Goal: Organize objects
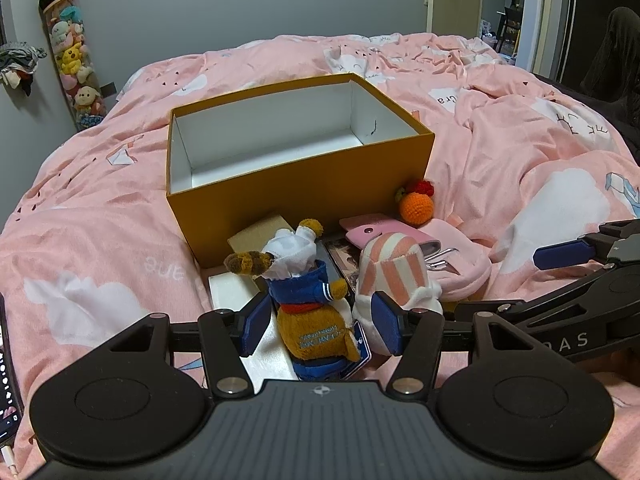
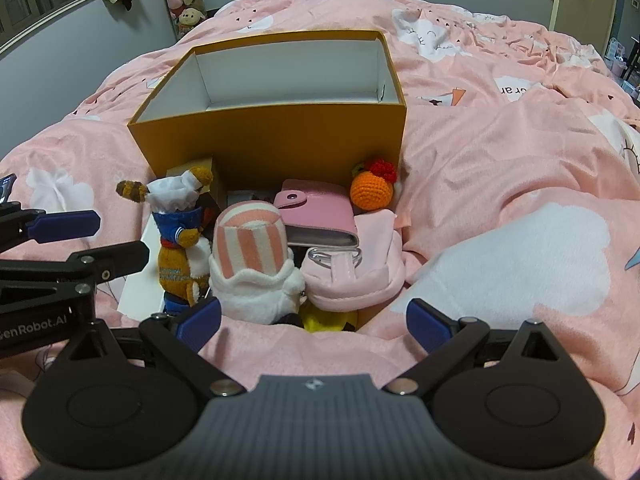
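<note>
An open yellow box [image 1: 300, 192] [image 2: 272, 136] with a white, bare inside stands on the pink bed. In front of it lies a heap: a brown plush bear [image 1: 316, 320] [image 2: 180, 248] in a blue jacket, a pink-and-white striped plush [image 1: 396, 264] [image 2: 252, 248], a pink wallet [image 1: 384, 232] [image 2: 320, 216], an orange crocheted ball [image 1: 416, 206] [image 2: 370, 192] and a pink pouch [image 1: 460, 268] [image 2: 360, 276]. My left gripper [image 1: 320, 326] [image 2: 120, 236] is open, its pads on either side of the bear without pressing. My right gripper [image 2: 314, 326] [image 1: 520, 280] is open just short of the heap.
A white card [image 1: 232, 288], a tan block [image 1: 260, 232] and a dark photo card [image 1: 344, 252] lie under the toys. Something yellow [image 2: 328, 320] peeks out below the striped plush. A phone [image 1: 8, 380] lies at the far left. Rumpled pink quilt [image 2: 500, 160] surrounds everything.
</note>
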Motion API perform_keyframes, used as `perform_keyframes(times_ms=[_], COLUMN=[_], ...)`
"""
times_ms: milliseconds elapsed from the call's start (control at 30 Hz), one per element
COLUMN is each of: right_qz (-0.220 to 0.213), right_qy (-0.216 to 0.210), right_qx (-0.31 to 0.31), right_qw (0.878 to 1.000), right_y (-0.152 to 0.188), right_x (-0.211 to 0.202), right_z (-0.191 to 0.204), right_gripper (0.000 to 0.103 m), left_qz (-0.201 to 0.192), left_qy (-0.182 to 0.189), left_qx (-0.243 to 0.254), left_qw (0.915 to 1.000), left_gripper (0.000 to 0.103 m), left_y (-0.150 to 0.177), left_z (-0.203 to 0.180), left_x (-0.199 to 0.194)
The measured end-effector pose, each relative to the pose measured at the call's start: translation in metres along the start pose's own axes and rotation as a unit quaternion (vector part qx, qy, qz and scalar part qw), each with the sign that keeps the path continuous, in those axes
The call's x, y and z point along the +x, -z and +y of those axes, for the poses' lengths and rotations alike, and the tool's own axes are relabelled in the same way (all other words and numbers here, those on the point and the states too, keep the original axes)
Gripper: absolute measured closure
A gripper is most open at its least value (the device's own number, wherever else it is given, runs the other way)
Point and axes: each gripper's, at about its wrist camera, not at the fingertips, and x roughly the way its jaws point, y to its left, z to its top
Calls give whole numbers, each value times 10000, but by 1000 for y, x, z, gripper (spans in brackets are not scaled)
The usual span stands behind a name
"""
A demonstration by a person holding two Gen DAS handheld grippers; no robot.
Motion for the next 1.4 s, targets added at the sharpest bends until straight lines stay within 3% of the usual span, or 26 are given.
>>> perform_keyframes(times_ms=[267, 367, 533, 667, 933, 1200, 1300, 1400], right_qz=[89, 100, 46, 304, 674, 528, 402, 512], right_qy=[-71, -213, -471, -626, -925, -1340, -1307, -1355], right_qx=[-8, -218, -741, -837, -686, -371, -398, -274], right_qw=[9999, 9995, 9961, 9941, 9911, 9889, 9898, 9891], right_y=[-1, -8, -22, -24, -29, -67, -83, -97], right_x=[5, 5, 10, 30, 57, 46, 48, 61], right_z=[1, 5, 22, 28, 19, 5, 12, 18], right_gripper=[6, 24, 29, 42, 44, 44, 44, 52], left_qz=[167, 161, 227, 436, 617, 345, 265, 317], left_qy=[205, 188, 632, 755, 783, 815, 904, 618], left_qx=[-236, -392, -810, -774, -746, -1085, -1278, -1477], left_qw=[9994, 9989, 9945, 9932, 9922, 9901, 9873, 9866], left_gripper=[38, 38, 38, 38, 38, 39, 39, 45], left_y=[-1, -3, -5, -6, -6, -25, -35, -40], left_z=[13, 23, 45, 43, 47, 72, 83, 100], left_x=[2, 2, 11, 30, 49, 39, 38, 42])
